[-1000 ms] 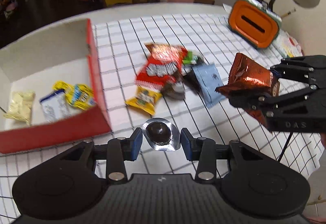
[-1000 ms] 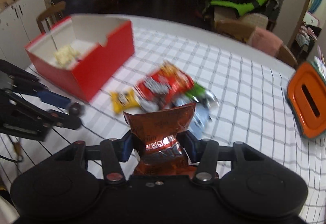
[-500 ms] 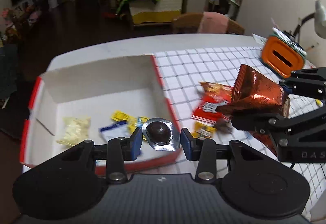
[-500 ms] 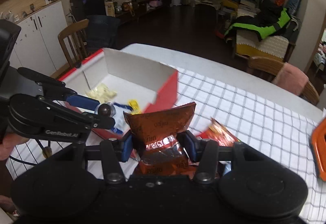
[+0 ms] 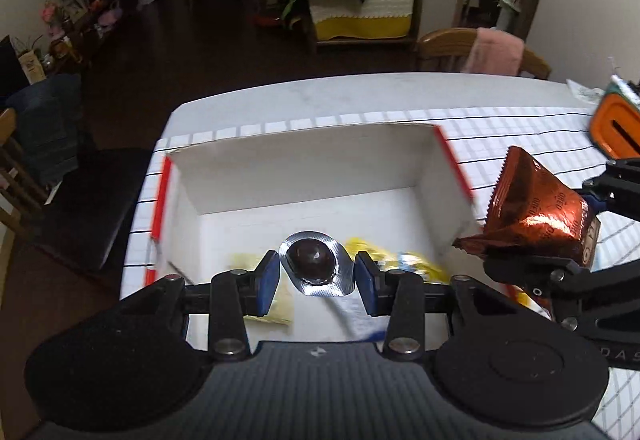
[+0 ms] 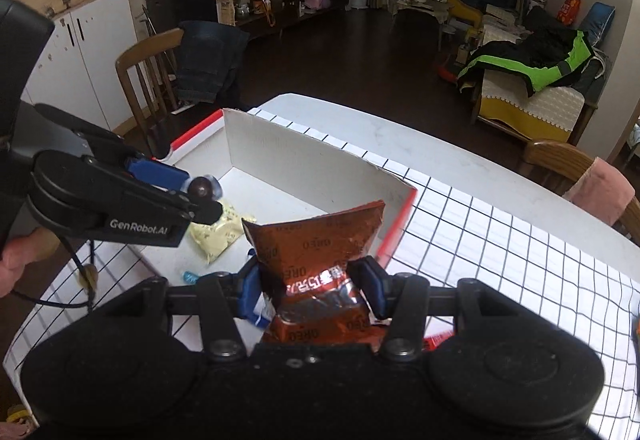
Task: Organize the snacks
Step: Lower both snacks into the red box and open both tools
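Left wrist view: the left gripper (image 5: pixel 316 276) is clenched on a foil-wrapped chocolate (image 5: pixel 314 267), a dark dome in a silver blister pinched between the 2 blue pads (image 5: pixel 267 280). It hangs above the open box (image 5: pixel 304 167), a white carton with red outer walls that sits on the checked tablecloth (image 5: pixel 520 143). On the box floor, under and just past the fingers, lie a pale yellow packet (image 5: pixel 276 304), a yellow wrapper (image 5: pixel 416 266) and a white and blue packet (image 5: pixel 360 316), all blurred. At the right, the right gripper (image 5: pixel 532 236) grasps an orange-brown Oreo pack (image 5: pixel 536 220), held up in the air near the right wall of the box. An orange container (image 5: pixel 616 127) sits at the far right edge of the table.

Right wrist view: the right gripper (image 6: pixel 312 288) has its 2 blue pads (image 6: pixel 250 290) pressed into the crumpled Oreo pack (image 6: pixel 316 256), whose top flares upward above the fingers. Beyond it lies the box (image 6: pixel 304 167), with the pale yellow packet (image 6: pixel 218 232) on its floor. At the left, the left gripper (image 6: pixel 202 195) reaches in over the box with the chocolate (image 6: pixel 201 188) at its tips, well above the box floor. The person's hand (image 6: pixel 20 260) shows at the left edge. Wooden chairs (image 6: pixel 148 79) stand beyond the table.
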{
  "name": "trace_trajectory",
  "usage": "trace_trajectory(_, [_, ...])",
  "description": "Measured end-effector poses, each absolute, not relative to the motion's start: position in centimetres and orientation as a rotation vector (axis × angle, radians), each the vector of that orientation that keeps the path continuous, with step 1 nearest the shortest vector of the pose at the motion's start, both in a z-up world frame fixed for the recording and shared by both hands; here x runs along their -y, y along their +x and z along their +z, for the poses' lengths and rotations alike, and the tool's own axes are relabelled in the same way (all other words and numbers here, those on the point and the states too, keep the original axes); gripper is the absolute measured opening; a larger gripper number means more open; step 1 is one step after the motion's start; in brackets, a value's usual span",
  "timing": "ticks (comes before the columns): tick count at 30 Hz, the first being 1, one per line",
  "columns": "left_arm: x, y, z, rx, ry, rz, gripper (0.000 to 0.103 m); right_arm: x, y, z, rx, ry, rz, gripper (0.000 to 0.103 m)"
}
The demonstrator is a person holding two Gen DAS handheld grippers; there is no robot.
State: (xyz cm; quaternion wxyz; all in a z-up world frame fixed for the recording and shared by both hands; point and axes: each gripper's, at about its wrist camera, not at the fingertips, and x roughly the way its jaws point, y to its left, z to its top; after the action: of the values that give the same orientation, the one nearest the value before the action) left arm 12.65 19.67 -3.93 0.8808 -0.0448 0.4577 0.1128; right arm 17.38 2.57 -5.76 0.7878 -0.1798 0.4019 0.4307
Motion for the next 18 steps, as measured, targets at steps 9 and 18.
trace_trajectory(9, [-24.0,15.0,-6.6,-1.030,-0.084,0.285,0.040,-7.7,18.4,-9.6,-0.895,-0.487,0.921,0.050])
trace_trajectory(18, [-24.7,17.3,-8.2,-1.107,-0.054,0.277,0.040,-11.7,18.7,-13.3,-0.970,-0.600,0.931,0.044])
